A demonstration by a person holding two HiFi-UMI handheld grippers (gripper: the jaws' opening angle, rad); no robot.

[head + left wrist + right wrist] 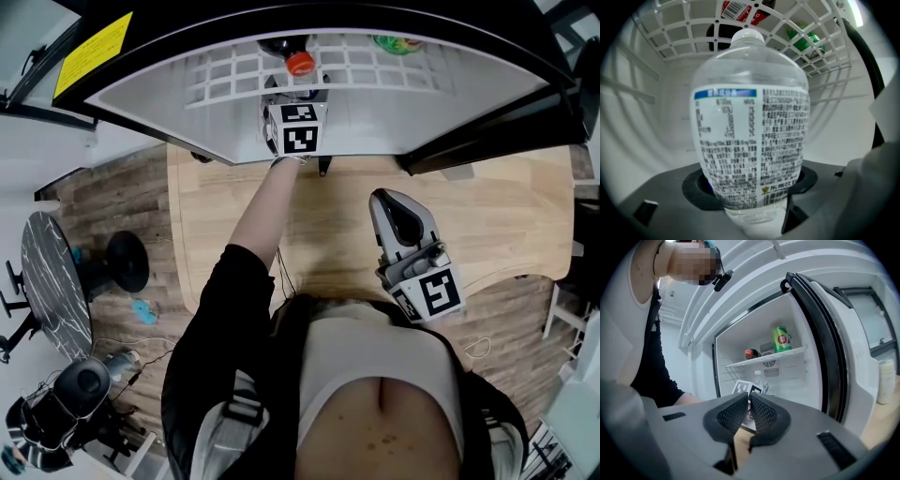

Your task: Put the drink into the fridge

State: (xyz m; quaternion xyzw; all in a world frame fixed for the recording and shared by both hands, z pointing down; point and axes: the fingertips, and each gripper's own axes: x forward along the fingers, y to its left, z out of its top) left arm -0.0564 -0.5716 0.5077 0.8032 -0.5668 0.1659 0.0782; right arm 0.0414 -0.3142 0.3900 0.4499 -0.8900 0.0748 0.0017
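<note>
Now our outstretched left claw [751, 187] grips the bottle [750, 117] inside the fridge [797, 376]; our right claw [746, 416], pinched together and empty, hangs back.

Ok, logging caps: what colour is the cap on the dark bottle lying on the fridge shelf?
Orange-red cap, best seen in the head view.

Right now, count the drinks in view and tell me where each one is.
3. A clear bottle is gripped by the left tool under the wire shelf; a red-capped dark bottle and a green can rest on that shelf. Others may be hidden.
</note>
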